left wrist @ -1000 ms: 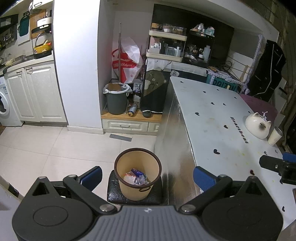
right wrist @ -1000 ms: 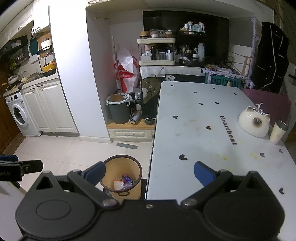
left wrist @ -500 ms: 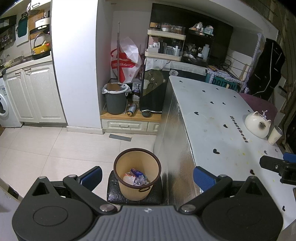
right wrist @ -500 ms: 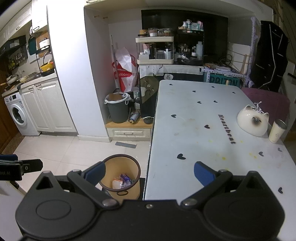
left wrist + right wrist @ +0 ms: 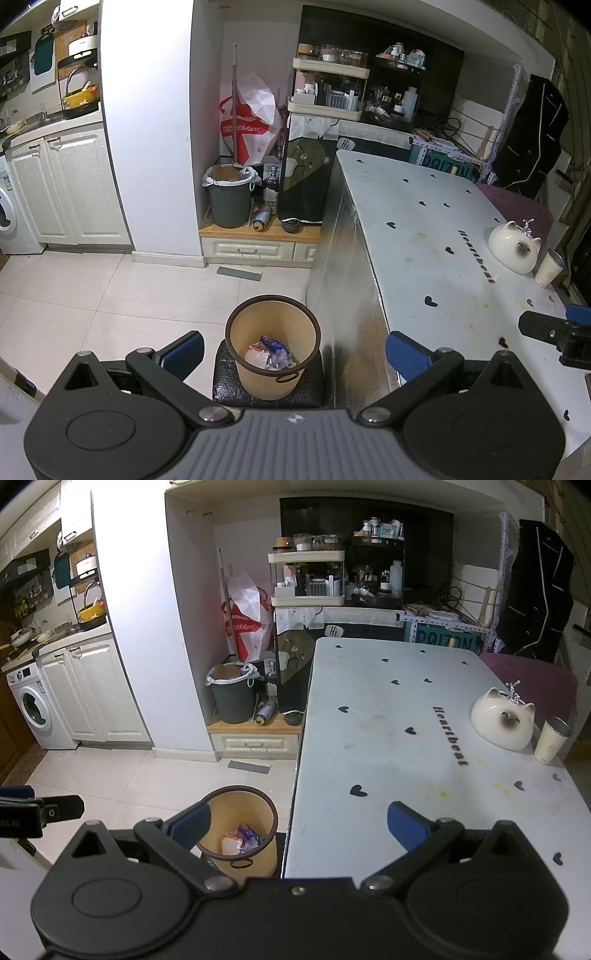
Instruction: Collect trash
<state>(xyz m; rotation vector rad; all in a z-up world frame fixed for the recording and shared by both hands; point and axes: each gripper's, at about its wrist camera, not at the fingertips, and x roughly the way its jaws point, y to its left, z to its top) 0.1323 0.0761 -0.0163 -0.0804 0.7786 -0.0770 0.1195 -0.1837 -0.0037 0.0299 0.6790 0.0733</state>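
A tan waste bin (image 5: 272,350) with a dark rim stands on a black mat beside the table's near left corner; crumpled wrappers (image 5: 270,354) lie inside it. The same bin (image 5: 240,834) shows low in the right wrist view, wrappers (image 5: 242,843) in it. My left gripper (image 5: 295,356) hangs open above the bin, nothing between its blue pads. My right gripper (image 5: 299,825) is open too, empty, over the table's left edge. Each gripper's tip shows at the edge of the other view: right (image 5: 554,332), left (image 5: 40,812).
The white table (image 5: 424,738) with black hearts carries a white cat-shaped pot (image 5: 502,723) and a cup (image 5: 552,740) at its right side. A grey bin (image 5: 229,199) with a white liner stands on a low wooden step. White cabinets and a washing machine (image 5: 33,709) are left.
Both views have shifted slightly, the scene sliding a little left and down. Both grippers stay open and empty; the bin and its contents are unmoved.
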